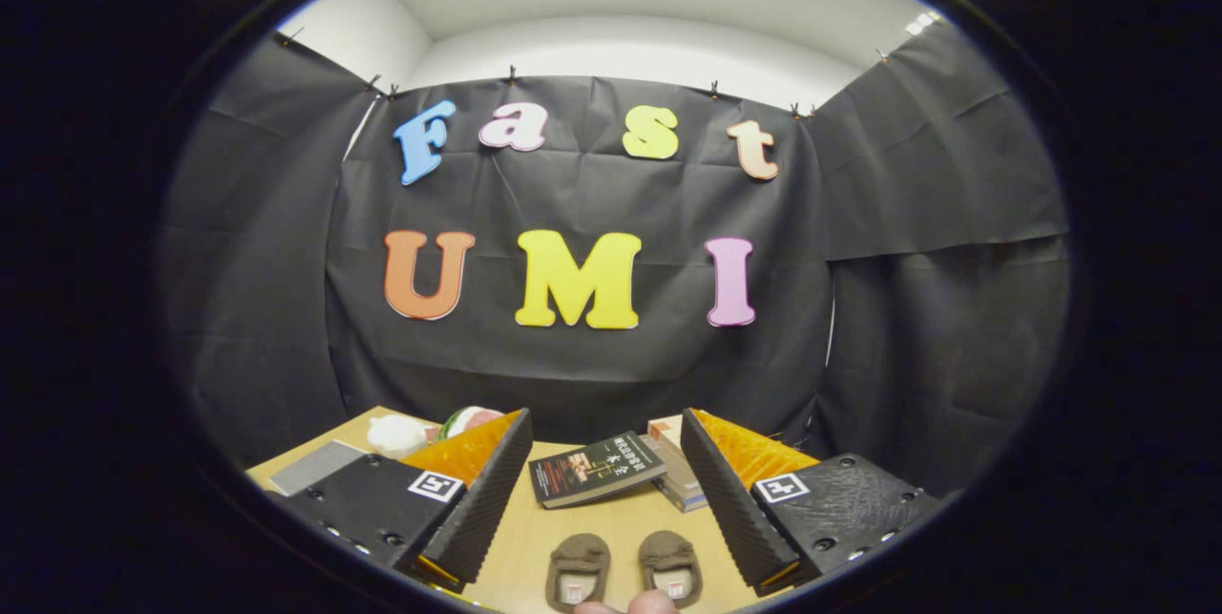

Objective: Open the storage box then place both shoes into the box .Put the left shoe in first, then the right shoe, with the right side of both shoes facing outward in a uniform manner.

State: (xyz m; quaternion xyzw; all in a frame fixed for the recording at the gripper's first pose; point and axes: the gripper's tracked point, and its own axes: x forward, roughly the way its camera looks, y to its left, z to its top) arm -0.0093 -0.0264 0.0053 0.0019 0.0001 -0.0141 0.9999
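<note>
Gripper (pixel 604 499) is held level, fingers spread wide w/ nothing between the pads, i.e. released and empty. The pair of small brown shoes sits on the wooden table (pixel 535 538) below and between the two fingers, nearer the holder than the fingertips: left-hand shoe (pixel 578 568) and right-hand shoe (pixel 671 564) side by side, just apart, not touching. Both look set w/ long axes running roughly along the gripper's forward line, openings w/ pale insoles at the near end, toes pointing away; which is the left-foot shoe I can't tell from this angle. A fingertip or two of the person's hand (pixel 630 605) shows just beside the near ends of the shoes. Beyond the fingertips lie a dark book (pixel 594 468) and a stack of books (pixel 673 471); a grey pad (pixel 315 466) and some soft toys (pixel 430 430) are off by the left finger. No storage box is identifiable here, so opening it prob. comes first, and the gripper likely needs to turn to find it. For the shoes later, gripper would have to tip down, since they sit under its line.
</note>
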